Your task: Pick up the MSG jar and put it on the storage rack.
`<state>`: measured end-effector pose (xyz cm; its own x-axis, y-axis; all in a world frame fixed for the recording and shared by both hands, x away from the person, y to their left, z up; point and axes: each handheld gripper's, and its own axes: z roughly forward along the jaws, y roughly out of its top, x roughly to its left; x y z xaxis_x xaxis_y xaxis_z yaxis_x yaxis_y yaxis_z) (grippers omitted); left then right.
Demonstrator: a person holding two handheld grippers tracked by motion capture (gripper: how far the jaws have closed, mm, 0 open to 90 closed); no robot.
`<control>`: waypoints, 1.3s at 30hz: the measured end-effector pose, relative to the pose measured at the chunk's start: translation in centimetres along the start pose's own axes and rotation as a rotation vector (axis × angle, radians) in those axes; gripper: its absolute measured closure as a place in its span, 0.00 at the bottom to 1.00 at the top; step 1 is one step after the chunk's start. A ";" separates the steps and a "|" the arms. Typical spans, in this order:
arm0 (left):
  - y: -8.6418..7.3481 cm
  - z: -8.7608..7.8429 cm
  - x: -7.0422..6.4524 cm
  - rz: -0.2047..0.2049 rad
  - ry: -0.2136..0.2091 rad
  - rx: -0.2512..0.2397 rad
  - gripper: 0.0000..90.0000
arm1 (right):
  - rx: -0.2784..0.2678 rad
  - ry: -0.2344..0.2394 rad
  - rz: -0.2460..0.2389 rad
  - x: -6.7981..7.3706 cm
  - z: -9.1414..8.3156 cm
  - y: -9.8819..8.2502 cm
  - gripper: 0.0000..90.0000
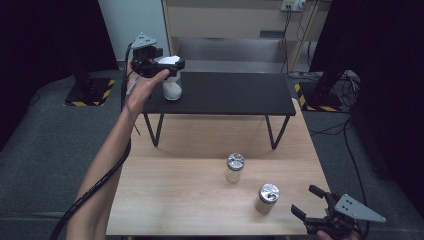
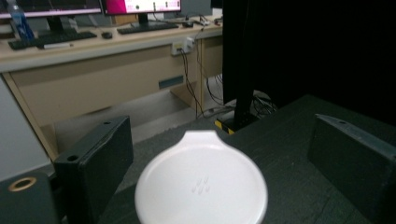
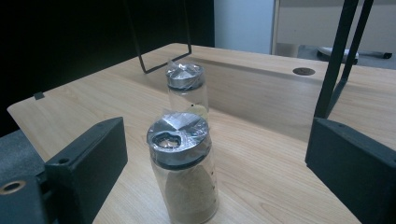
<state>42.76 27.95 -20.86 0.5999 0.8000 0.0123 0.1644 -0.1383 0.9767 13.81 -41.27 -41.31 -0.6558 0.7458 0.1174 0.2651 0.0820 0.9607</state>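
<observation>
High view: the left hand-held gripper [image 1: 167, 64] is raised over the near left corner of the black shelf [image 1: 235, 92] that stands on the wooden bench [image 1: 175, 200], directly above a white-lidded jar [image 1: 172, 89] of white contents standing on that shelf. Whether the jaws touch the jar's lid cannot be told from this angle. Two metal-capped jars stand on the bench in front of the shelf: the farther jar [image 1: 234, 167] near the middle, the nearer jar [image 1: 267, 198] toward the right front. The right hand-held gripper [image 1: 306, 201] sits at the bench's right front corner, jaws spread, just beside the nearer jar but apart from it. Left gripper view: the white lid [image 2: 201, 186] lies between the two black jaws, with a clear gap on each side; the jaws stand wide and press on nothing. The dark shelf surface runs beneath. Right gripper view: the nearer jar [image 3: 184, 170], holding tan powder under a film-wrapped metal cap, stands upright between the wide-open jaws without contact; the farther jar [image 3: 187, 88] stands behind it, well apart, on the bench.
</observation>
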 end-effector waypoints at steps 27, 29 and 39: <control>1.0 -7.8 -1.0 0.081 -0.103 -0.144 0.06 | 0.003 0.001 -0.004 0.1 0.1 0.1 0.07; 0.8 -8.3 -1.1 0.082 -0.118 -0.148 0.06 | 0.003 0.002 -0.003 0.1 0.1 0.1 0.07; -1.5 -10.8 -1.3 0.075 -0.175 -0.164 0.05 | 0.001 0.002 -0.003 0.1 0.0 0.1 0.07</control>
<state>33.25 33.42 -19.97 0.7342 0.6760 0.0629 -0.0064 -0.0857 0.9963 13.78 -41.16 -41.24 -0.6582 0.7439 0.1155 0.2639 0.0842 0.9609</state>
